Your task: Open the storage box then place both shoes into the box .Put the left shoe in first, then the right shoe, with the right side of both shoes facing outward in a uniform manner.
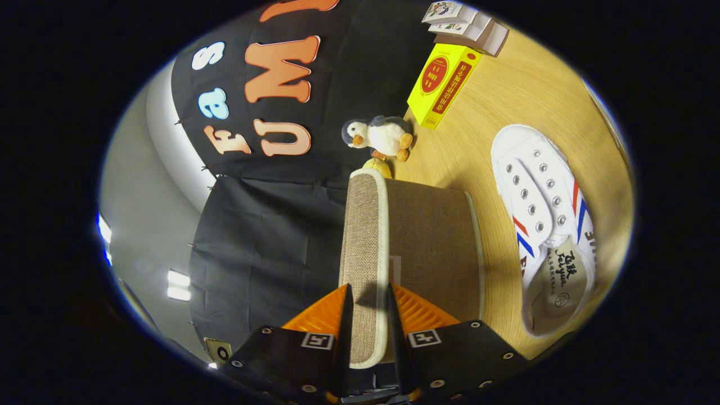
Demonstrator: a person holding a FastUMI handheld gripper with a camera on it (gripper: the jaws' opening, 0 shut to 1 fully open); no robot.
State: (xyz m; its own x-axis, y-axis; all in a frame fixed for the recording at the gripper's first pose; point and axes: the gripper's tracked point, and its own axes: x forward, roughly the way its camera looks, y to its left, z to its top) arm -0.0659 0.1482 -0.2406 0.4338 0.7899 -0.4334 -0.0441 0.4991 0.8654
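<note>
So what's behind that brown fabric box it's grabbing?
Past the box, whose lid the gripper pinches, sit a plush penguin and a yellow carton. A small yellow thing is mostly hidden.

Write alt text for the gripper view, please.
The tool is shut on the storage box's fabric lid, its fingers pinching the lid's edge. Beyond the box, a white shoe, a plush penguin and a yellow box lie on the wooden table.

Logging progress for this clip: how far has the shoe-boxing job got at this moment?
Early stage. Nothing is finished. In hand: the gripper is shut on the storage box lid, a beige woven panel with pale trim, so opening is under way above the storage box. Left: one white canvas shoe lies on the wooden table beside the box; no shoe is packed.
</note>
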